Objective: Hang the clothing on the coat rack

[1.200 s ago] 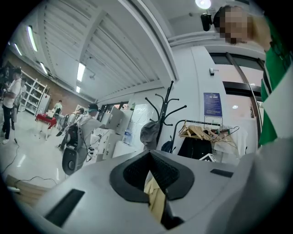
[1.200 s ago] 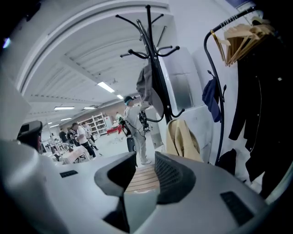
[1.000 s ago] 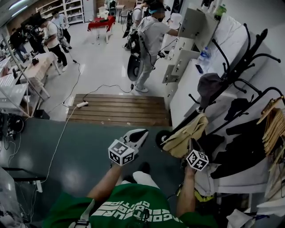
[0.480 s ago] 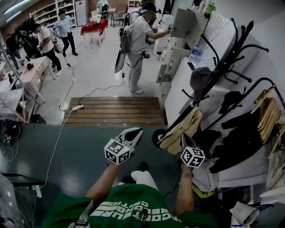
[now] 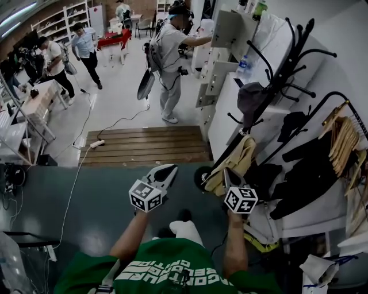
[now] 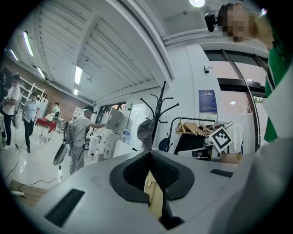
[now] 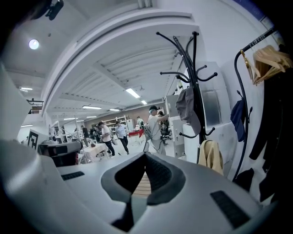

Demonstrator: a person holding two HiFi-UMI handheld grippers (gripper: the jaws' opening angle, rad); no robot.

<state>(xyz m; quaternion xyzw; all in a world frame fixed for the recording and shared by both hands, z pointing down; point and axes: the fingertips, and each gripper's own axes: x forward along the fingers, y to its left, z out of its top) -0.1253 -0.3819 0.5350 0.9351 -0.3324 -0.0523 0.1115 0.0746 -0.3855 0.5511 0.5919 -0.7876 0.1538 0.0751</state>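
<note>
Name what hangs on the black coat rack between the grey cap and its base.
A tan cloth garment, on the black metal coat rack below the grey cap and above the round base; the head view shows it.

I see dark grey floor (image 5: 103, 201) near me, a slatted wooden platform (image 5: 149, 146) beyond it, white cabinets (image 5: 215, 72) along the right wall (image 5: 345, 40), a red table (image 5: 113, 39) and shelves (image 5: 63, 17) far back, strip lights (image 7: 133, 93) overhead.
</note>
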